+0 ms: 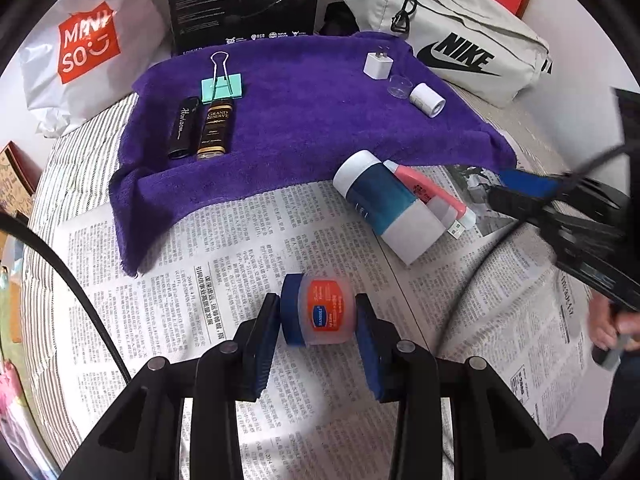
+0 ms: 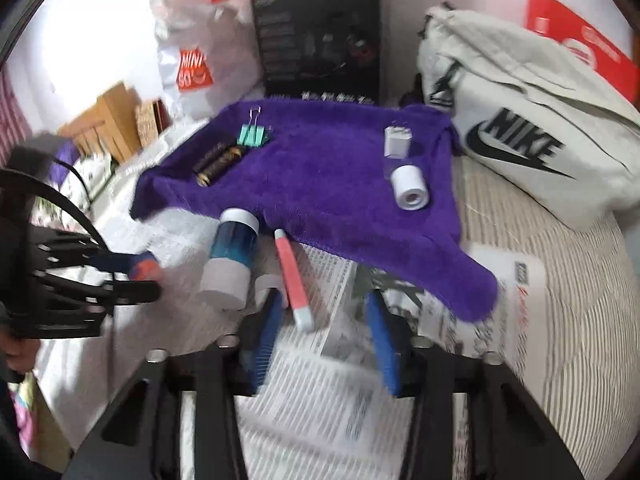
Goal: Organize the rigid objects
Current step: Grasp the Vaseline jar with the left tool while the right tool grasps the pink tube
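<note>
The left gripper (image 1: 318,316) has its blue-padded jaws closed on a small round jar of pink balm with a dark blue screw lid and an orange label (image 1: 318,314), held on its side just above the printed newspaper (image 1: 192,300) that covers the striped bed. One pad presses the lid, the other the base, so the grip runs along the jar's axis. I judge the jar light, stiff and smooth-walled plastic: it should not crush, but the curved, glossy shell could slip or roll if taken across its sides, so flat ends are the safer purchase. The right gripper (image 2: 322,314) hangs with its jaws apart and empty, over the newspaper, the slim pink tube with a white cap (image 2: 294,280) lying between them and just ahead. Beside that lies a teal cylindrical bottle with white ends (image 2: 232,258), likely to roll. Sorted items already sit on the purple terry towel (image 1: 304,120), where the jar probably belongs.
</note>
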